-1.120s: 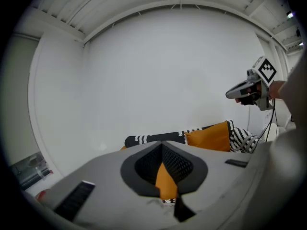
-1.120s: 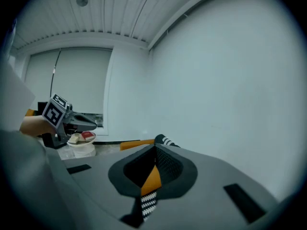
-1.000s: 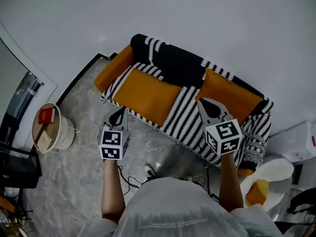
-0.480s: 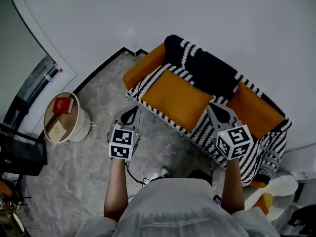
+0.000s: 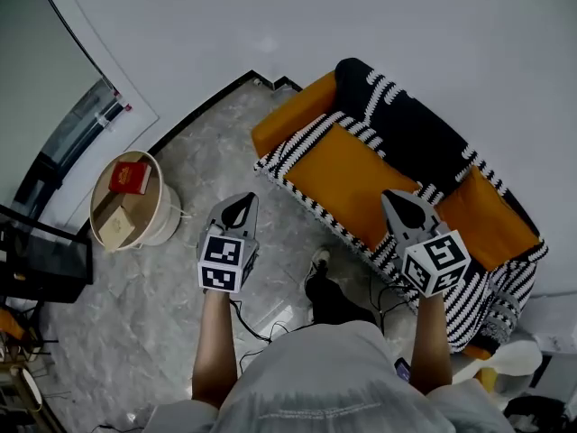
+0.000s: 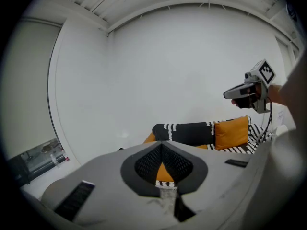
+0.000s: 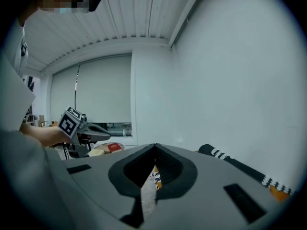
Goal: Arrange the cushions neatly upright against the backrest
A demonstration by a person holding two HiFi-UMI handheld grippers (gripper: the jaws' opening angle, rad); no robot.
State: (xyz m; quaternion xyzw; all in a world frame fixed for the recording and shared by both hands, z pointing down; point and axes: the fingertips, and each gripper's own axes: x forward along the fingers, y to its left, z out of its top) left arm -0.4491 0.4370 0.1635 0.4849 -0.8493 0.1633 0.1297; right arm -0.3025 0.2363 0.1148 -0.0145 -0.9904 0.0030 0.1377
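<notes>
Approach, it seems: the left grey gripper (image 5: 238, 204) and right grey gripper (image 5: 398, 198), fingers clenched on nothing, face the black-and-white striped sofa (image 5: 407, 135). Next, open them onto the flat orange fabric cushion (image 5: 356, 179) near the seat's front edge.

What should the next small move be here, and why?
Probably open the right gripper and reach for the orange cushion lying flat on the sofa: both grippers are shut and empty, and the left gripper hangs over the floor.

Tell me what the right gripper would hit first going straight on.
Most likely the flat orange cushion on the seat, straight beyond the shut right gripper; depth is unclear, so the black backrest is possible.
</notes>
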